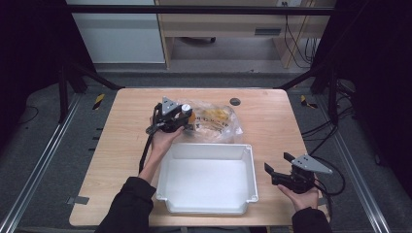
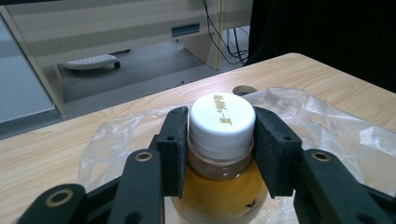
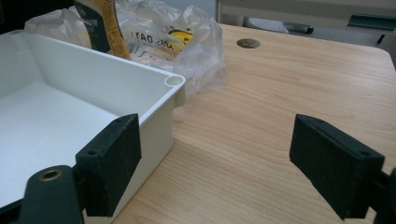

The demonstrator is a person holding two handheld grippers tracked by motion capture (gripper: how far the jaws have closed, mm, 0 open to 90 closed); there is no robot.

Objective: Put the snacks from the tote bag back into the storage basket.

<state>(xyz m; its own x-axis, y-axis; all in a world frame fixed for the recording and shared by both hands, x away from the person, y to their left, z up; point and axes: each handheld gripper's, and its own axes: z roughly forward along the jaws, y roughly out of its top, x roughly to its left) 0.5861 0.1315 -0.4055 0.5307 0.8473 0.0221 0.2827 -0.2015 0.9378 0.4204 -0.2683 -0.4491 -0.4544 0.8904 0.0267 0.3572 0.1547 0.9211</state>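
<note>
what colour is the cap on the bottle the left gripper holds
White, with small gold lettering on top; the cap shows best in the left gripper view.

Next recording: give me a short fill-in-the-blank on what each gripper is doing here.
1. The left gripper is shut on a bottle with a ____ cap.
2. The right gripper is ____, holding nothing.
3. The white tray holds ____.
4. The bottle sits at a clear ____ bag.

Missing words: white; open; nothing; plastic
</note>
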